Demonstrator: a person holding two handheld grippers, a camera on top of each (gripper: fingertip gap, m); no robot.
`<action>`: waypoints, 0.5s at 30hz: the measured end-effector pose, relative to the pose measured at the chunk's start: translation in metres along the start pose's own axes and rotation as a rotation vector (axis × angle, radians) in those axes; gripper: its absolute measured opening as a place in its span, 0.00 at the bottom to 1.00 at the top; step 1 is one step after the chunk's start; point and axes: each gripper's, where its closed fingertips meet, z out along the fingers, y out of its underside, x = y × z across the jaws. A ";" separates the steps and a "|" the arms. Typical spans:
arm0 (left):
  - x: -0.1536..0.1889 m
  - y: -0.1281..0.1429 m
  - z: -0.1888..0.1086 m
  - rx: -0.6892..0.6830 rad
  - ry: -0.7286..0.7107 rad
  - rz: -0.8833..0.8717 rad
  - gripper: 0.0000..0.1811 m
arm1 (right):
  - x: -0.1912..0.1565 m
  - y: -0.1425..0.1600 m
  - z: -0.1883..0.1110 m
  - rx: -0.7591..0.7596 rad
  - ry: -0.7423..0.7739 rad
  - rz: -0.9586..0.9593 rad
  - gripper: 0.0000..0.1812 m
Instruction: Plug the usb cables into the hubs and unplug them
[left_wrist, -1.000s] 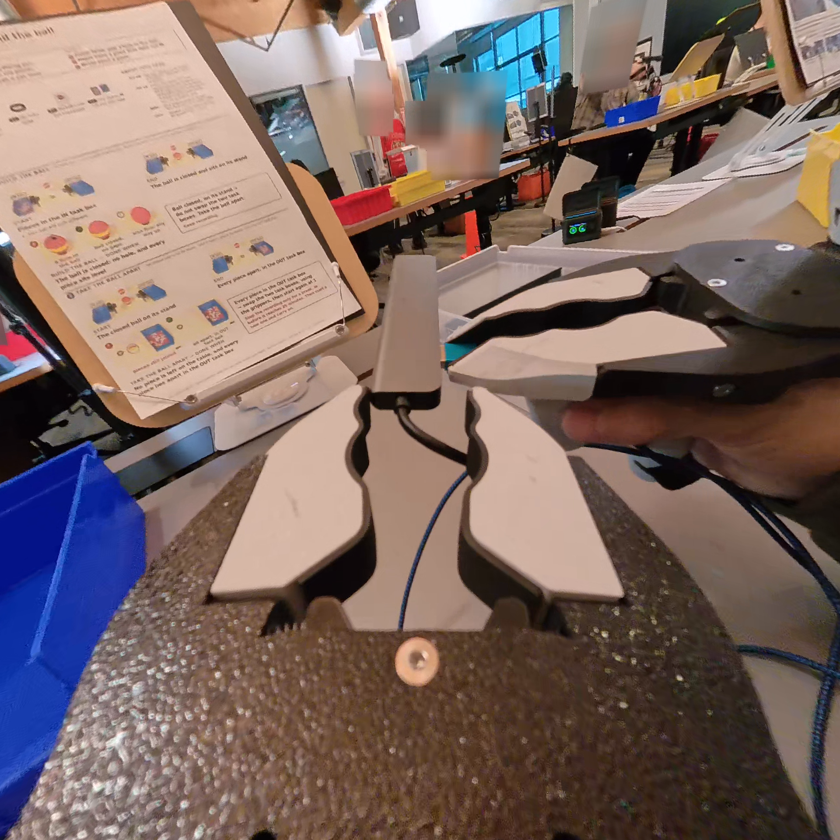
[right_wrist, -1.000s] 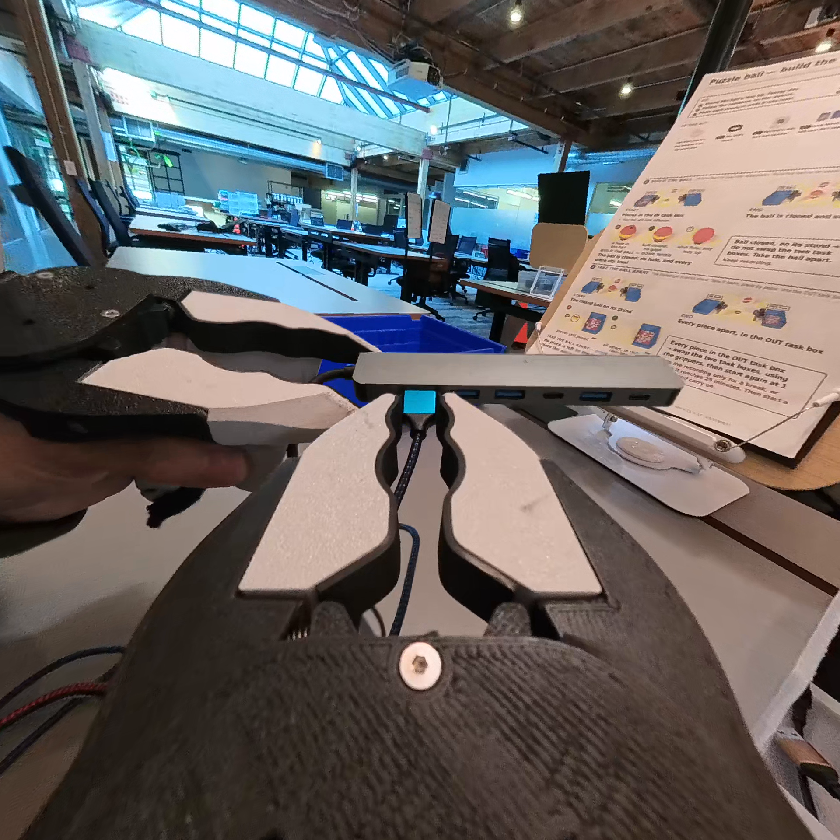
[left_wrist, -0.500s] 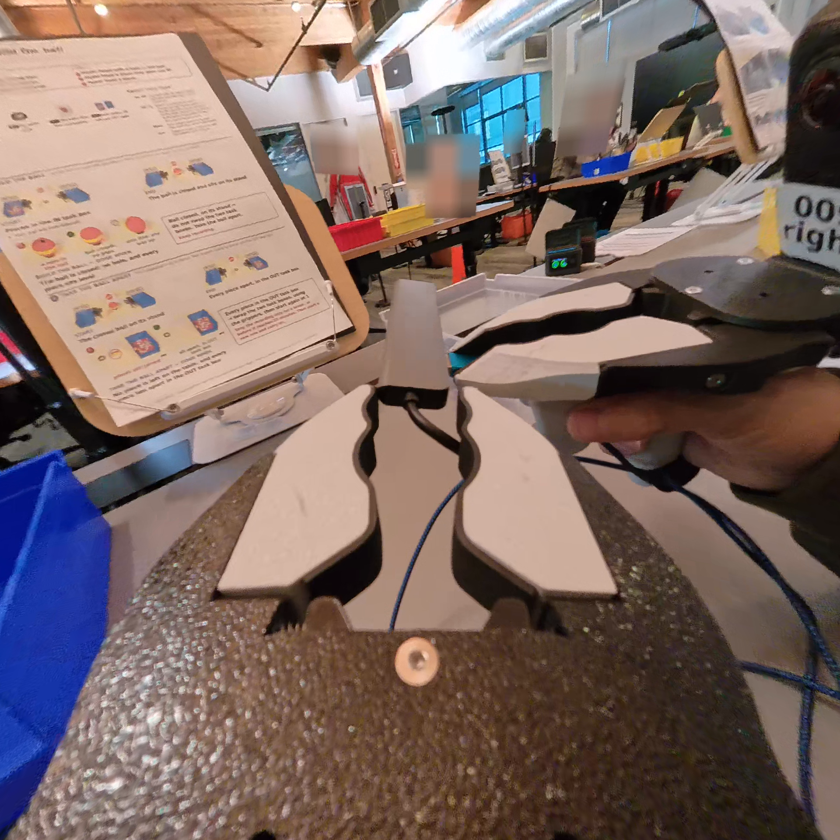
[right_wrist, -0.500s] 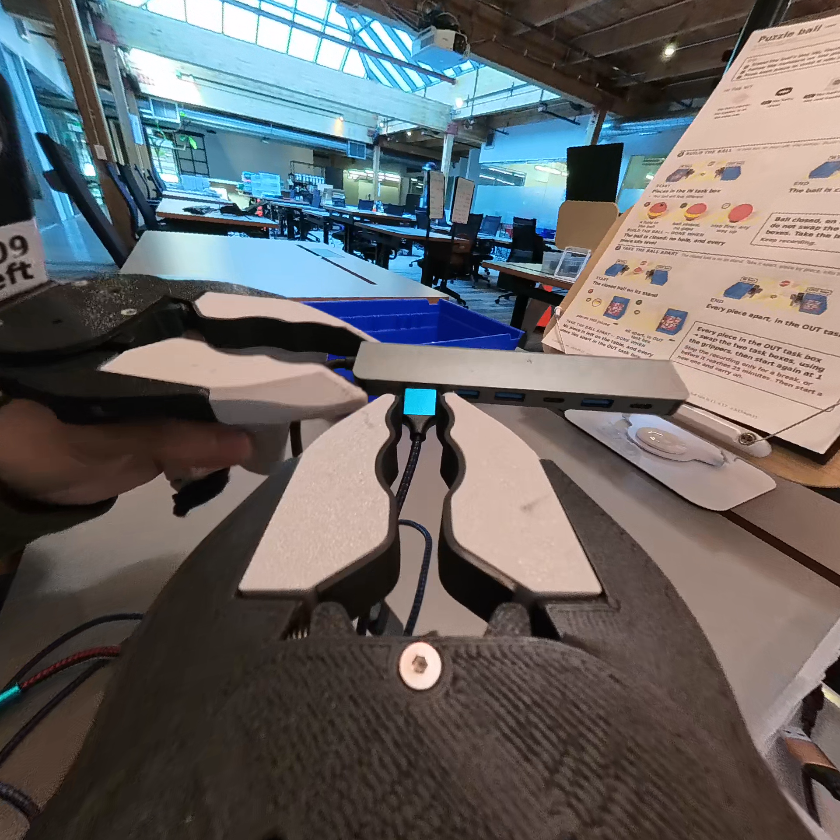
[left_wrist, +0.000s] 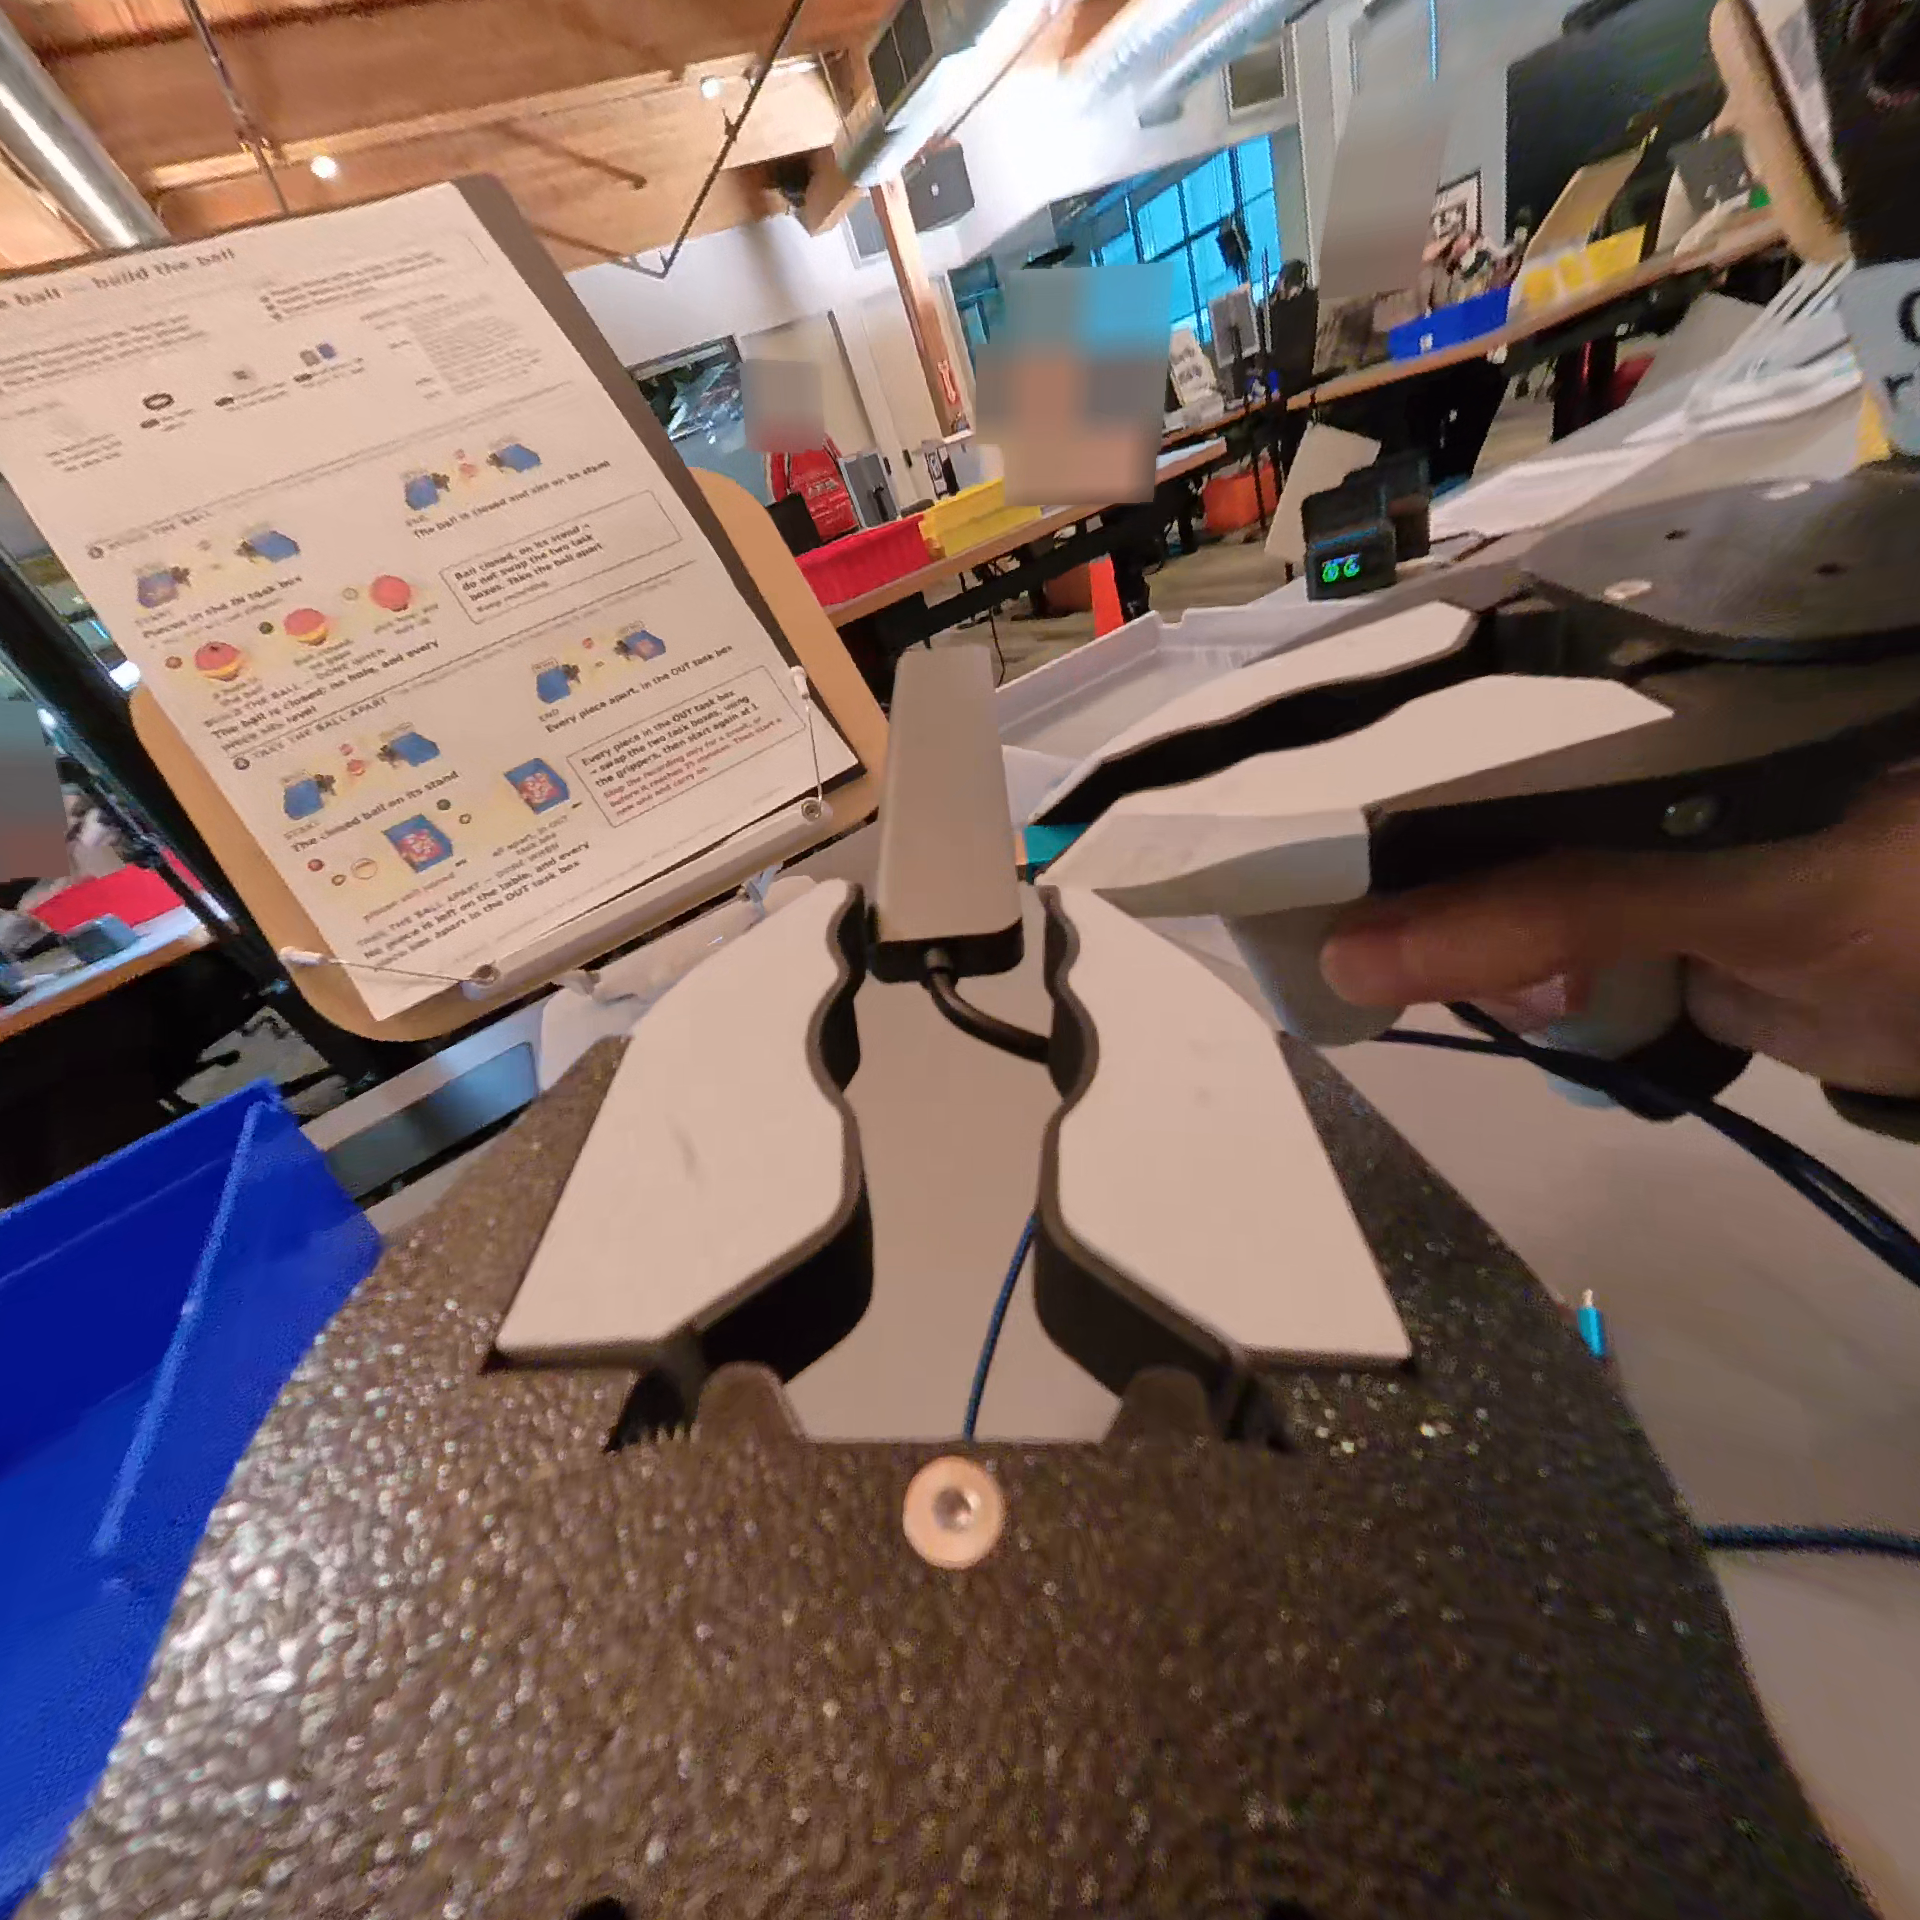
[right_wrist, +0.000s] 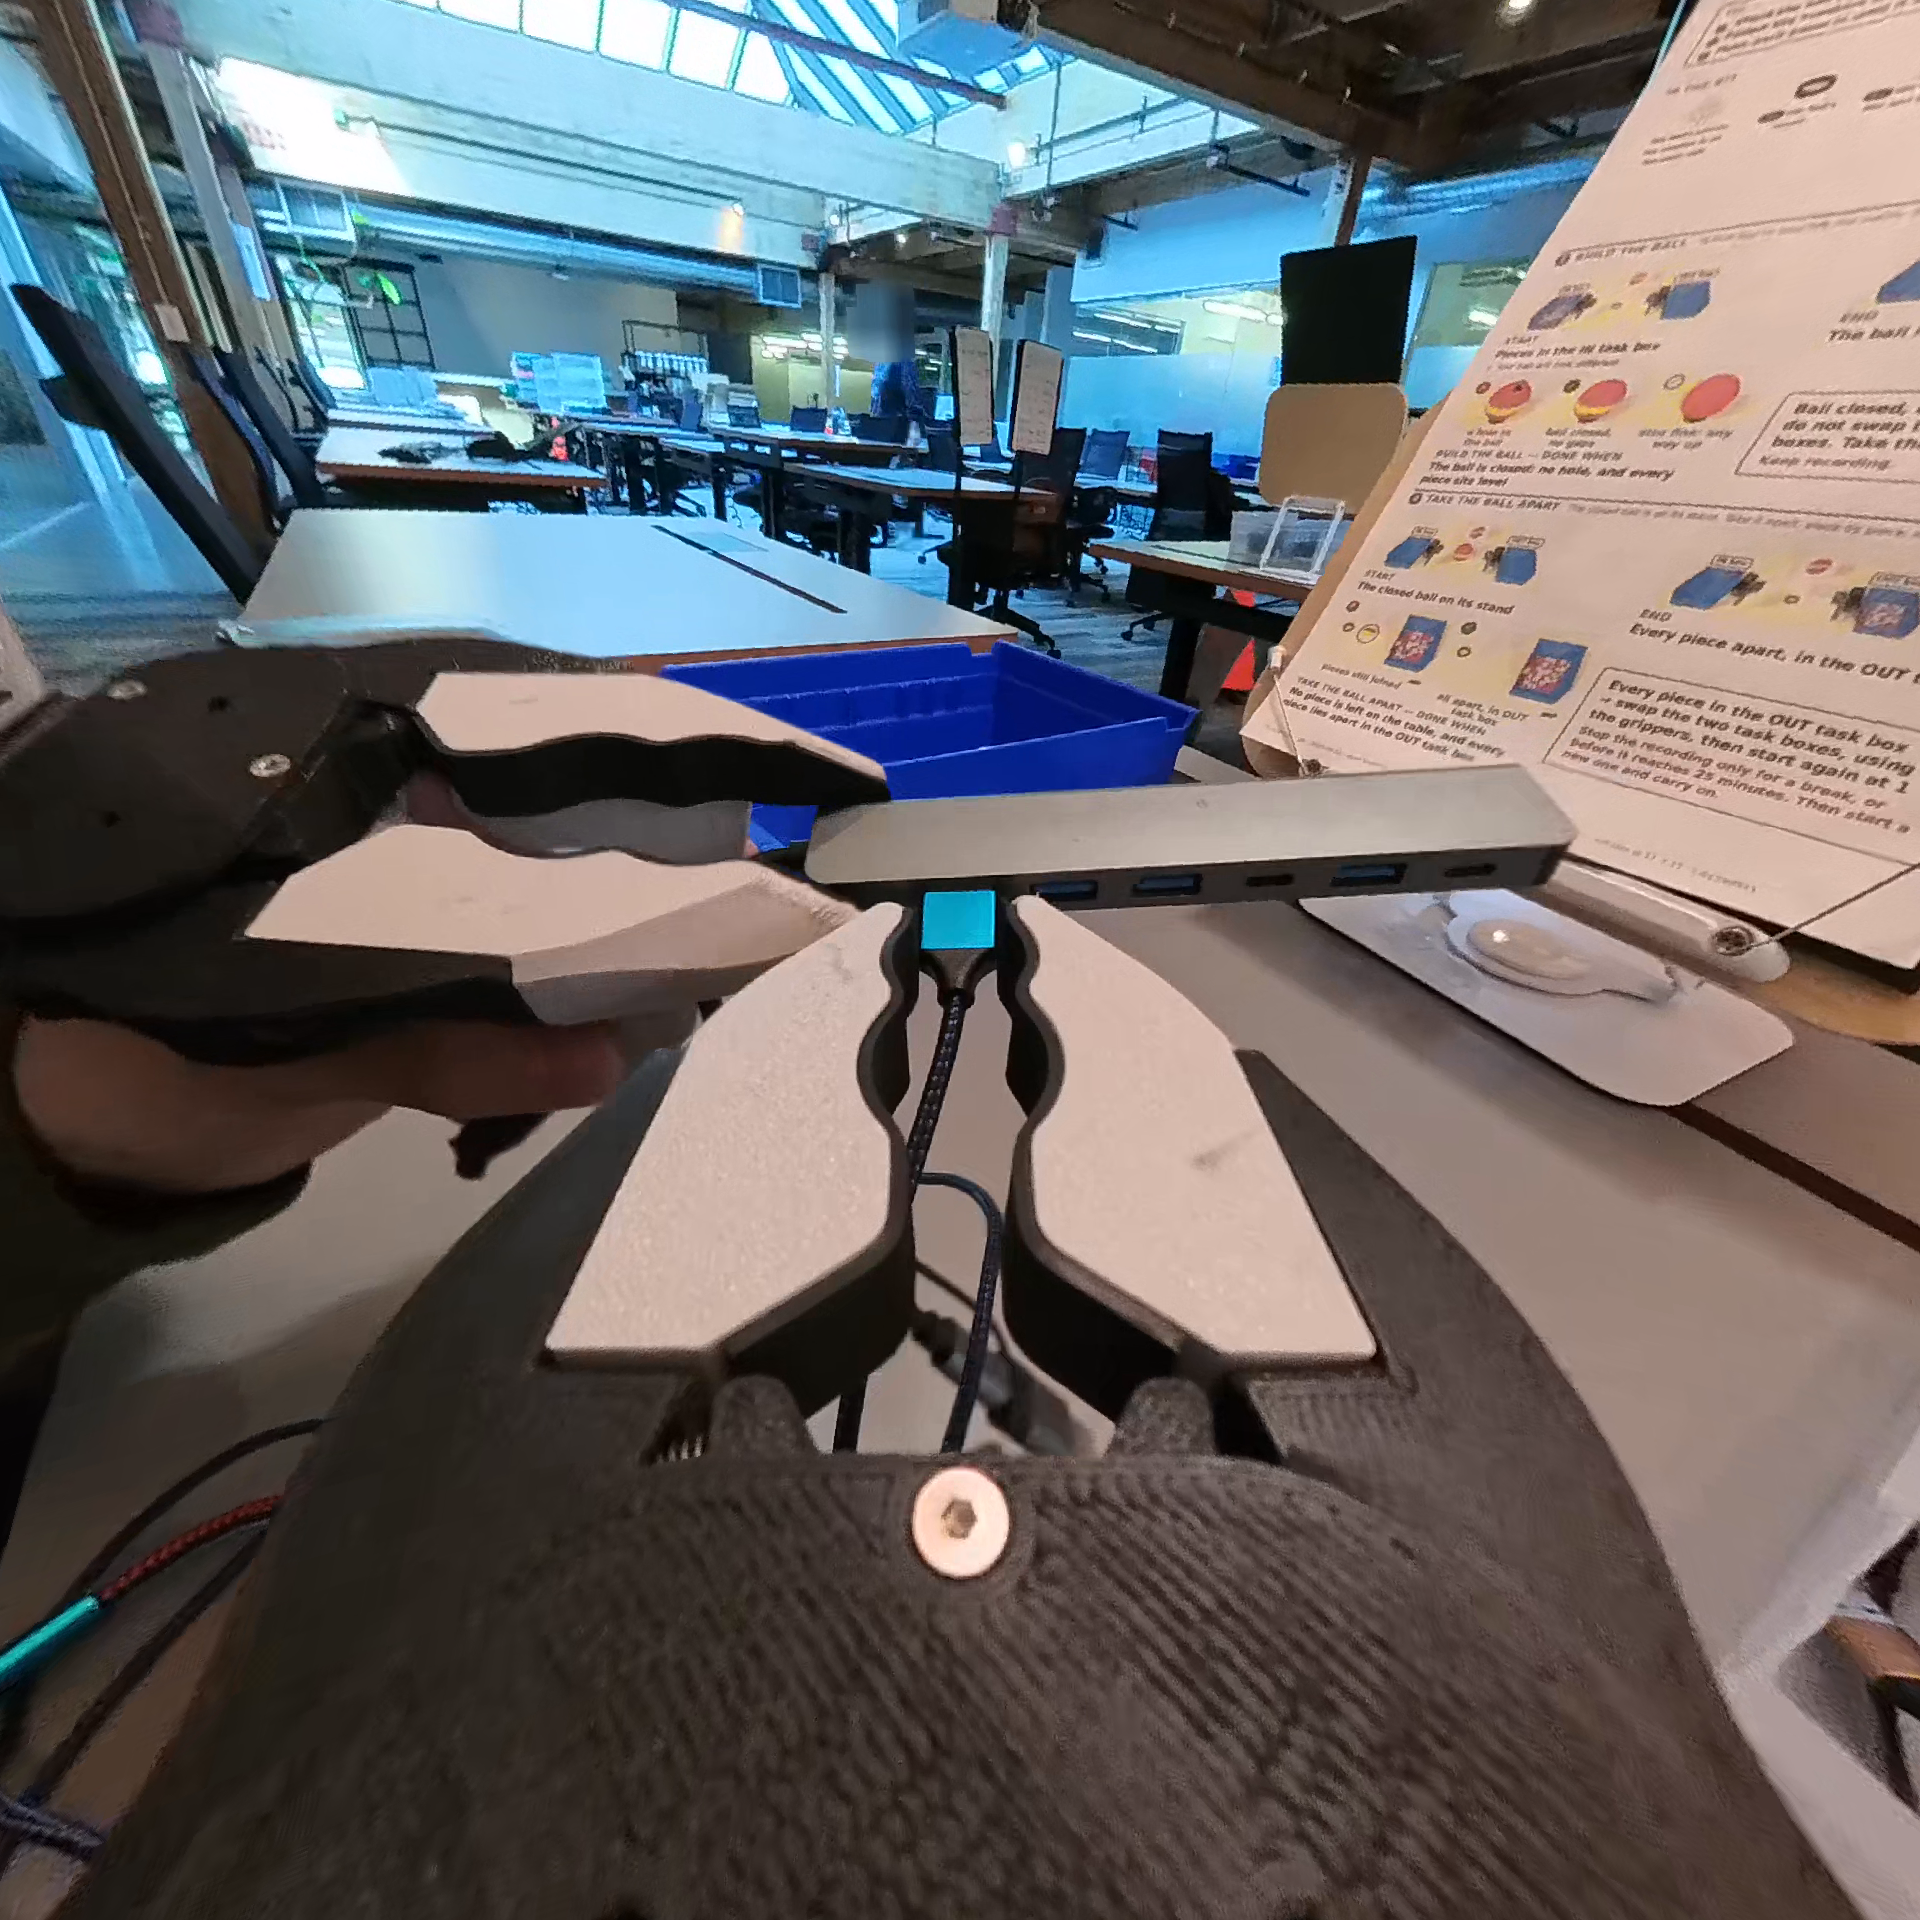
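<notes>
My left gripper (left_wrist: 948, 935) is shut on the cable end of a grey USB hub (left_wrist: 943, 790) and holds it above the table. The hub's black lead (left_wrist: 982, 1023) curls out between my fingers. In the right wrist view the hub (right_wrist: 1195, 831) lies crosswise with a row of ports facing me. My right gripper (right_wrist: 958, 935) is shut on a cyan USB plug (right_wrist: 958, 920), which sits in the hub's leftmost port. Its dark blue braided cable (right_wrist: 935, 1101) runs back between the fingers. The right gripper also shows in the left wrist view (left_wrist: 1049, 842), coming in from the right.
A blue bin (left_wrist: 125, 1330) sits at the left, also in the right wrist view (right_wrist: 935, 717). An instruction sheet on a stand (left_wrist: 395, 623) is behind the hub. A white tray (left_wrist: 1195, 665) lies beyond. Loose cables (left_wrist: 1766, 1164) trail over the grey table (left_wrist: 1714, 1351). My two grippers' fingertips are within a few centimetres of each other.
Both grippers have risen and tilted a little together with the hub and plug. Both grips are unchanged and the plug stays at the hub's port.
</notes>
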 end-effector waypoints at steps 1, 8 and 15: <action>0.000 0.002 0.001 0.000 0.003 -0.031 0.18 | 0.001 0.001 0.000 0.003 0.001 0.013 0.07; -0.003 0.014 0.005 -0.058 -0.033 -0.110 0.17 | 0.002 0.004 0.003 0.001 0.027 0.032 0.07; -0.005 0.015 0.005 -0.057 -0.049 -0.062 0.16 | 0.000 0.006 0.003 -0.010 0.003 0.044 0.08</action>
